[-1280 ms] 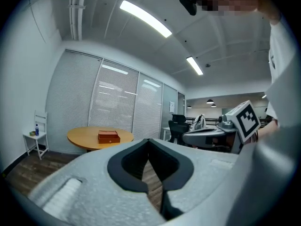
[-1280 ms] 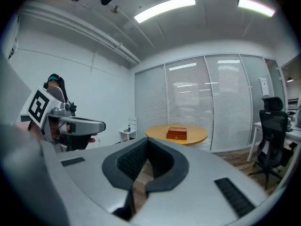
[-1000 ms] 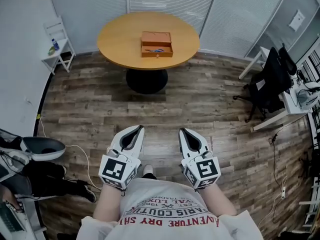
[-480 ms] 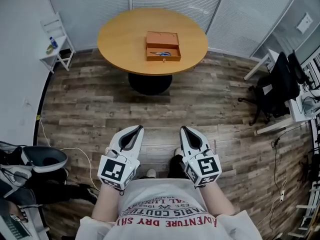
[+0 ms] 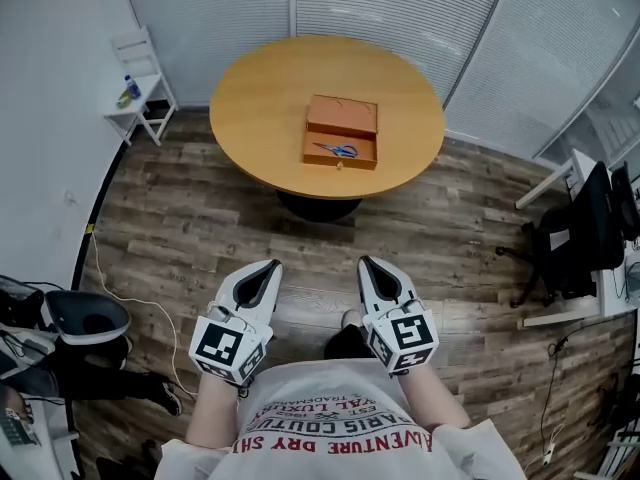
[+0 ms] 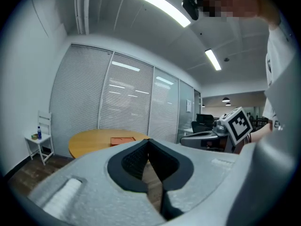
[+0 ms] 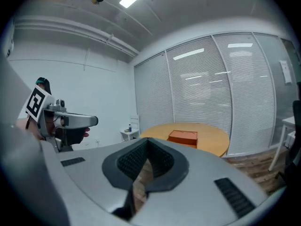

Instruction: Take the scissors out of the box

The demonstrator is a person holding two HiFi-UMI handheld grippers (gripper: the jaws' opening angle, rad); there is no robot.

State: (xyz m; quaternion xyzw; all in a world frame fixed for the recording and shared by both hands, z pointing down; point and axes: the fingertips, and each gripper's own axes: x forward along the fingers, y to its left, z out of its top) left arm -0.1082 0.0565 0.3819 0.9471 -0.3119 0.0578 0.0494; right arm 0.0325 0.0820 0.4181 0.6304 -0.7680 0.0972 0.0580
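Wooden table (image 5: 260,98) now sits nearer ahead of the left gripper (image 5: 268,266) and right gripper (image 5: 368,265) (both clamped shut, holding nothing); box (image 5: 342,114) with scissors (image 5: 337,150) still well beyond reach

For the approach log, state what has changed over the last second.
The person has walked closer to the round table: it, the box and the scissors inside look larger and sit lower in the head view. Nothing was grasped or released. The left tongs and right tongs stay shut, empty, side by side; the scissors remain in the open box.
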